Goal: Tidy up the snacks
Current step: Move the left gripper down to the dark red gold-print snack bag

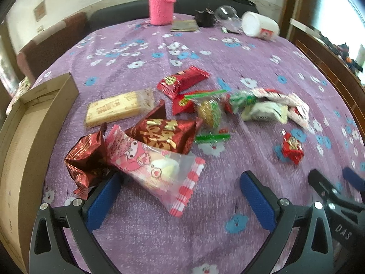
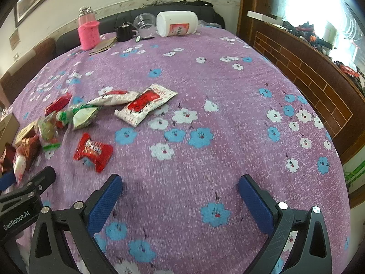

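While left gripper (image 1: 180, 196) gapes, pink snack packet (image 1: 155, 166) lies between fingers.

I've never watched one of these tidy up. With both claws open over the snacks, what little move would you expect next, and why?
Probably the left gripper eases forward and shuts on the pink cartoon packet. That packet lies partly between its open fingers, nearest of all the snacks, and the cardboard box sits just to its left. The right gripper is open over bare cloth.

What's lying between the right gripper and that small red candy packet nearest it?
Nothing: in the right wrist view, only bare purple flowered cloth separates the open right gripper from the red candy packet.
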Tool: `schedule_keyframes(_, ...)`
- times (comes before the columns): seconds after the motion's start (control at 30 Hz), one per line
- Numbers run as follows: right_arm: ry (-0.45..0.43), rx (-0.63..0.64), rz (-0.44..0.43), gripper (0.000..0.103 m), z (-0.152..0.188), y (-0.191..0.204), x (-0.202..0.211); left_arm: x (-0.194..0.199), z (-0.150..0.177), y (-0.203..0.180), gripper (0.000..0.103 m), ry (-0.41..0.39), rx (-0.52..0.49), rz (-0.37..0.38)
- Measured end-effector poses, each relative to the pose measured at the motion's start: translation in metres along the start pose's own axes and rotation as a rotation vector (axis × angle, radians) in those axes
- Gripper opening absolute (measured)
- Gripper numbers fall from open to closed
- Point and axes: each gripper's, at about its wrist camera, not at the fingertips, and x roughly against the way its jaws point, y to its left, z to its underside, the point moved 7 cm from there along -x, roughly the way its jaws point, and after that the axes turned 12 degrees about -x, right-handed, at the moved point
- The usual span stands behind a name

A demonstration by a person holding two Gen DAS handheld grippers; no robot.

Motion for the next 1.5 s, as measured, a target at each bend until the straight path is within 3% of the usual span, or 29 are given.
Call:
schedule_keyframes(0.27, 0.038, 0.032, -0.014, 0.102, 0.012, -0.001, 0.006, 0.015, 0.021, -0.01, 0.103, 0.005, -0.12, 0.092)
schedule_keyframes(0.43, 0.036, 0.043, -0.015, 0.102, 0.013, -0.002, 0.008, 0.048, 0.034, 0.001, 0.095, -0.069, -0.063, 0.206)
schedule_keyframes(0.57, 0.042, 0.061, -0.023, 0.102, 0.017, -0.004, 0.012, 0.088, 0.047, 0.038, 0.095, -0.198, -0.011, 0.183)
schedule_keyframes(0.63, 0.032, 0.083, 0.003, 0.101, 0.018, -0.006, 0.017, 0.097, 0.056, 0.057, 0.095, -0.194, 0.017, 0.199)
schedule_keyframes(0.67, 0.003, 0.09, 0.005, 0.096, 0.016, -0.005, 0.025, 0.1, 0.061, 0.066, 0.093, -0.184, 0.027, 0.223)
schedule_keyframes(0.73, -0.046, 0.085, -0.039, 0.092, 0.011, 0.002, 0.04, 0.107, 0.068, 0.082, 0.081, -0.178, 0.045, 0.275)
schedule_keyframes(0.8, -0.083, 0.059, -0.106, 0.092, 0.004, 0.013, 0.054, 0.11, 0.067, 0.096, 0.08, -0.186, 0.081, 0.282)
schedule_keyframes(0.9, -0.035, 0.052, -0.178, 0.092, -0.004, 0.034, 0.054, 0.115, 0.062, 0.103, 0.074, -0.207, 0.122, 0.314)
schedule_keyframes(1.03, 0.011, 0.065, -0.254, 0.08, -0.009, 0.06, 0.037, 0.112, 0.053, 0.092, 0.068, -0.2, 0.097, 0.371)
schedule_keyframes(1.2, 0.036, -0.017, -0.3, 0.054, -0.009, 0.065, 0.019, 0.094, 0.03, 0.076, 0.064, -0.153, 0.008, 0.345)
schedule_keyframes(1.4, 0.025, -0.094, -0.391, 0.054, -0.015, 0.056, 0.021, 0.047, 0.009, 0.066, 0.064, -0.033, -0.059, 0.227)
schedule_keyframes(1.47, 0.031, -0.092, -0.438, 0.054, -0.015, 0.059, 0.027, 0.037, 0.014, 0.066, 0.061, 0.0, -0.057, 0.24)
schedule_keyframes(1.5, 0.032, -0.087, -0.456, 0.054, -0.016, 0.061, 0.03, 0.034, 0.017, 0.065, 0.055, 0.009, -0.058, 0.257)
